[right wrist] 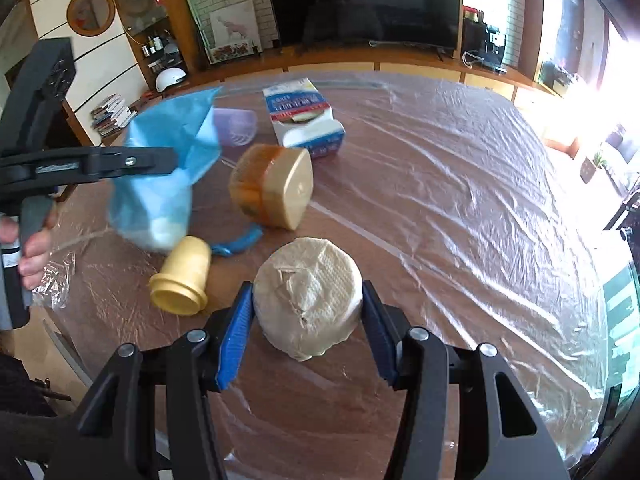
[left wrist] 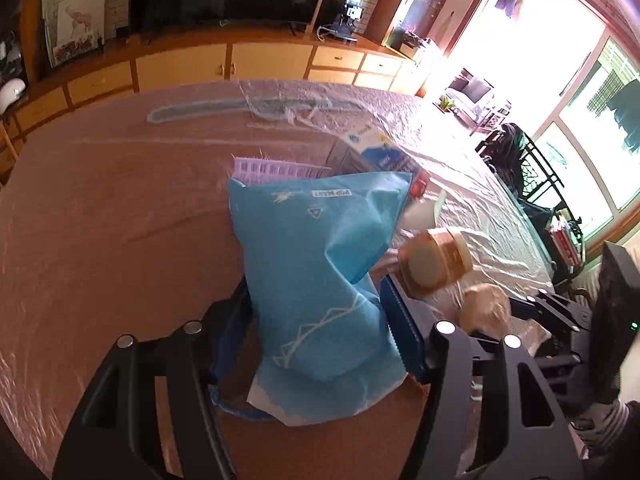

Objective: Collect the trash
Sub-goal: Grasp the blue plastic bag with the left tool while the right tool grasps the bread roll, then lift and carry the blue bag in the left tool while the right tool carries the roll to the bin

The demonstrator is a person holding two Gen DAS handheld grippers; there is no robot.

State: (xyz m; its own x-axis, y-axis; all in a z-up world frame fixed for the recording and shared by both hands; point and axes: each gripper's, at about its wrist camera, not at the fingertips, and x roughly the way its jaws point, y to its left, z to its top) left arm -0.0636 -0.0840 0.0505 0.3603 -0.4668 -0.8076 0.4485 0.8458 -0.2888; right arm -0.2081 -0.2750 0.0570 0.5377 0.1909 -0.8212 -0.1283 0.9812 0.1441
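My left gripper point(left wrist: 320, 328) is shut on a blue bag point(left wrist: 320, 256) and holds it over the table; the bag also shows at the left of the right wrist view point(right wrist: 160, 176), with the left gripper's arm across it. My right gripper point(right wrist: 308, 320) is shut on a crumpled ball of white paper point(right wrist: 308, 292), low over the table. An amber jar with a cream lid point(right wrist: 272, 188) lies on its side beyond it, also in the left wrist view point(left wrist: 432, 264). A small yellow cup point(right wrist: 182, 280) lies on its side next to the bag.
The table point(right wrist: 460, 184) is covered in clear plastic film. A blue and white tissue box point(right wrist: 304, 116) lies at the far side, also in the left wrist view point(left wrist: 368, 152). A purple basket point(left wrist: 272, 168) sits behind the bag. Cabinets and a television stand beyond.
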